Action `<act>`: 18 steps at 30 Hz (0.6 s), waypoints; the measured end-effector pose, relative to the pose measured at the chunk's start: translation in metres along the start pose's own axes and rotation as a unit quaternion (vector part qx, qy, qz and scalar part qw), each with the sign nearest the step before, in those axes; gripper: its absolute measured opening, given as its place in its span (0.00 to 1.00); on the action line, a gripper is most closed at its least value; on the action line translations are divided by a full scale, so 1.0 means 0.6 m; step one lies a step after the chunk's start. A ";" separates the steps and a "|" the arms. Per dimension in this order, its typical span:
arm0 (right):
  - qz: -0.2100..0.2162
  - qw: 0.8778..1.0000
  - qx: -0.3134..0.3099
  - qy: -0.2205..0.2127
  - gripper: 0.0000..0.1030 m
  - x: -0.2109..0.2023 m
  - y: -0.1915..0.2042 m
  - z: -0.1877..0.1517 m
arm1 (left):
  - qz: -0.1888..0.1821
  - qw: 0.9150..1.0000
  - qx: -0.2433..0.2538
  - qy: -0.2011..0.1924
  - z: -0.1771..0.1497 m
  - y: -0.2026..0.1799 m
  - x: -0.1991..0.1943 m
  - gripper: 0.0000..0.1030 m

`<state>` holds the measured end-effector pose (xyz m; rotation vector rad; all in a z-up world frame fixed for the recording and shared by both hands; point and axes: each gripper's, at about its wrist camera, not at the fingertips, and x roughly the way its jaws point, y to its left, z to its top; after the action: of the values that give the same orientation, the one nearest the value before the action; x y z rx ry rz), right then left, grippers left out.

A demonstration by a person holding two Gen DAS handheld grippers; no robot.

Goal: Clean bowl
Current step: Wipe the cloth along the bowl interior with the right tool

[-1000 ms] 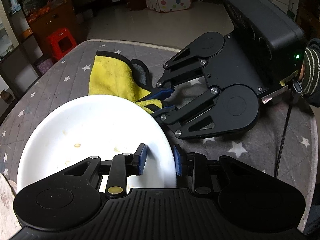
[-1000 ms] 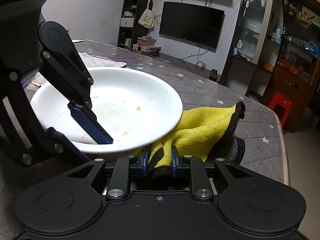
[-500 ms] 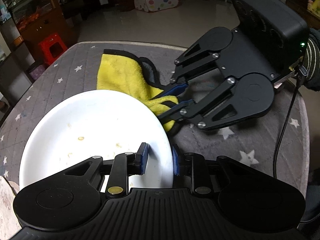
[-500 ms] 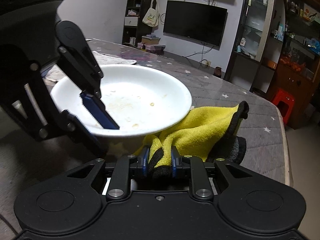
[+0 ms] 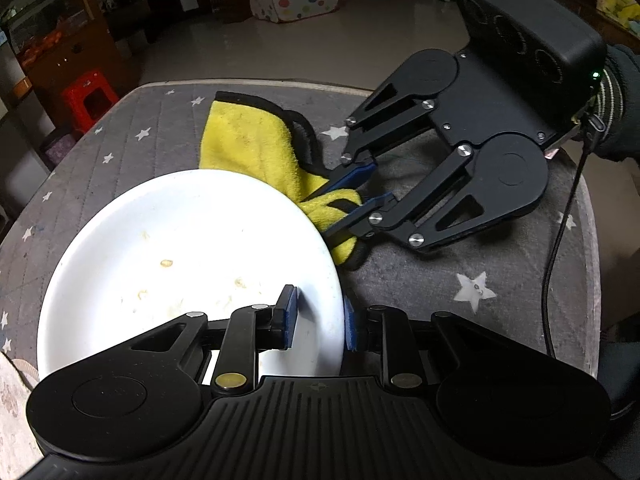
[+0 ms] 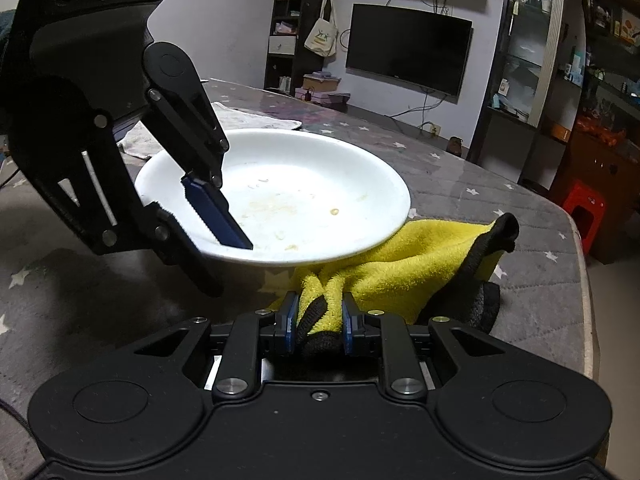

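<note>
Over on the left, the left gripper (image 5: 318, 318) is clamped on the near rim of the white bowl (image 5: 192, 248), one blue pad inside the dish and the other on the outside, the rim pinched between them with the fingers only a narrow way apart. The bowl is shallow and wide, held tipped a little above the grey star-patterned tablecloth (image 5: 472, 276), and its inside carries a few yellowish smears and crumbs. From the right wrist view its far edge hangs over the cloth without my being able to tell whether the two touch.

Moving right, the yellow cloth (image 5: 256, 152) with its black border lies bunched on the table, partly tucked beneath the bowl's rim. The right gripper (image 6: 319, 330) is closed tight on a gathered fold of it, blue pads pressing into the yellow pile and black edging from both sides; the rest of the cloth trails away across the table.

Further right, a person's dark sleeve (image 5: 620, 104) with a striped cuff shows behind the right gripper's body, and a black cable (image 5: 554, 256) runs down from it.
</note>
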<state>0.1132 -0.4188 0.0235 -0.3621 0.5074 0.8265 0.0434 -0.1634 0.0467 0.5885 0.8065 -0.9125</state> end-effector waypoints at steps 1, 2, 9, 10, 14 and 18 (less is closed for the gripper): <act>0.000 1.000 -0.002 -0.001 0.23 0.003 -0.001 0.002 | 0.000 1.000 0.000 0.000 0.001 -0.002 0.004 0.23; 0.000 1.000 -0.003 -0.002 0.23 0.007 -0.003 0.004 | 0.000 1.000 0.001 0.000 0.002 0.000 0.004 0.23; -0.010 1.000 -0.003 -0.008 0.23 0.024 -0.016 0.012 | -0.001 1.000 0.003 0.001 0.002 -0.001 0.009 0.24; -0.013 1.000 -0.003 -0.009 0.23 0.025 -0.018 0.010 | 0.000 1.000 0.003 0.001 0.002 0.000 0.009 0.24; -0.024 1.000 -0.002 -0.009 0.23 0.034 -0.030 0.013 | 0.000 1.000 0.002 0.001 0.001 -0.004 0.016 0.24; -0.032 0.999 0.000 -0.008 0.23 0.043 -0.043 0.018 | 0.000 1.000 -0.001 0.001 0.000 -0.006 0.015 0.24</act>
<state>0.1512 -0.4142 0.0207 -0.3703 0.4777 0.7673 0.0437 -0.1694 0.0388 0.5883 0.8092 -0.9105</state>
